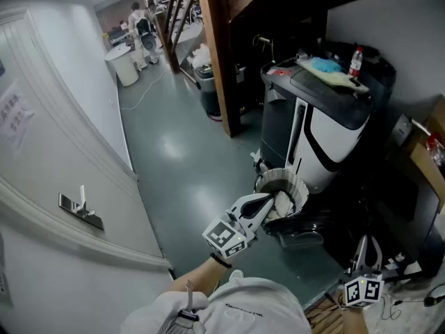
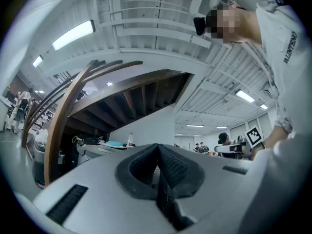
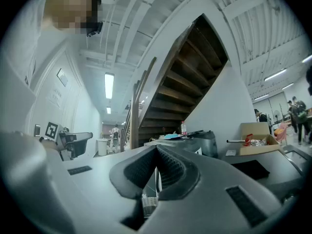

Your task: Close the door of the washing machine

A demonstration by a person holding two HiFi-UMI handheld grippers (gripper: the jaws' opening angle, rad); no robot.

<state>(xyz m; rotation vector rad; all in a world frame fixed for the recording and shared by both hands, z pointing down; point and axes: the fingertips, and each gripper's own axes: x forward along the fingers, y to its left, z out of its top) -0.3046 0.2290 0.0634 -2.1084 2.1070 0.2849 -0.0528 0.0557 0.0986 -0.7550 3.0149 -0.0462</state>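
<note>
The washing machine (image 1: pixel 327 134) is white and black and stands at the right, with a blue cloth (image 1: pixel 325 65) and a bottle (image 1: pixel 356 60) on its top. Low at its front, a round ribbed door (image 1: pixel 284 186) stands open towards me. My left gripper (image 1: pixel 270 202) is shut and empty, its tips right at the near rim of that door. My right gripper (image 1: pixel 366 248) is also shut and empty, low at the right, apart from the machine. The left gripper view shows the shut left gripper (image 2: pixel 157 149) with the machine (image 2: pixel 105 149) beyond; the right gripper view shows the shut right gripper (image 3: pixel 156 151) and the machine (image 3: pixel 197 143).
A white room door (image 1: pixel 49 186) with a handle (image 1: pixel 80 207) fills the left. A wooden stair post (image 1: pixel 219 54) and a bin (image 1: pixel 207 82) stand behind the machine. A cardboard box (image 1: pixel 427 155) sits at the right. A green floor (image 1: pixel 174 152) stretches back to a far person (image 1: pixel 142 26).
</note>
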